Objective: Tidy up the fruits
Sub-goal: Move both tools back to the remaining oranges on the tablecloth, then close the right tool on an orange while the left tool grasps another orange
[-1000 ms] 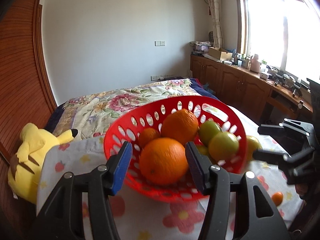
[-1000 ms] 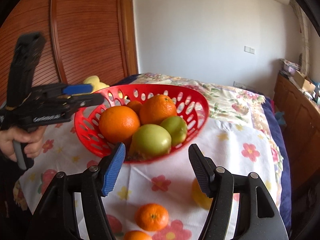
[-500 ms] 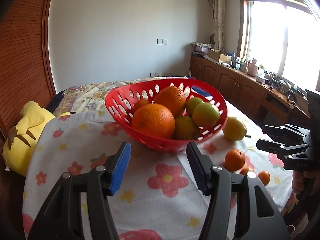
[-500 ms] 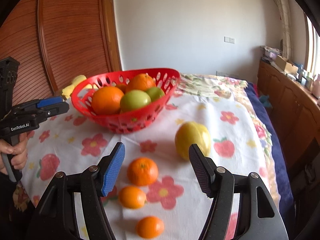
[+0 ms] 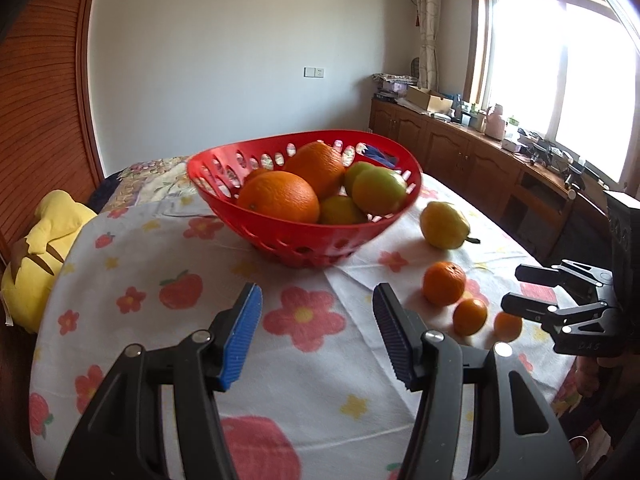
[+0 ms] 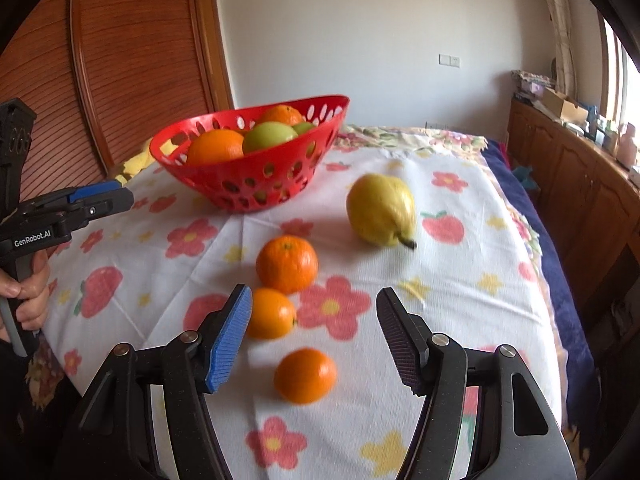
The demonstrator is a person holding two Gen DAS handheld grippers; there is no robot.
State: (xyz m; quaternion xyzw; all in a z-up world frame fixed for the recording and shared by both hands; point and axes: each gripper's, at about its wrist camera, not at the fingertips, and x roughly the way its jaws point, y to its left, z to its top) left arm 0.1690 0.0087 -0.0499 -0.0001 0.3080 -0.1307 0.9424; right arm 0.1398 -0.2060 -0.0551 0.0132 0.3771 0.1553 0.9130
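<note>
The red basket (image 6: 256,164) sits on the counter (image 6: 460,300), which has a flowery cloth on it. The basket already holds big oranges and green fruit. Four fruits lie loose on the cloth beside it: a yellow pear (image 6: 380,210), a bigger orange (image 6: 287,264), a middle orange (image 6: 270,314) and a small orange (image 6: 305,376).

The right gripper (image 6: 314,336) hangs over the loose fruit. Its jaws are apart and hold nothing. The small orange is right below, nearest the gap between them. The left gripper (image 5: 318,336) is over bare cloth in front of the basket. Its jaws are apart too, with nothing in them.

The next job looks like picking up the small orange. To do it well, the right gripper should come down so the orange sits in the middle of the gap. Then squeeze gently, because a round fruit can roll away. It should not bump the middle orange close by. The left one should stay clear of the basket.
</note>
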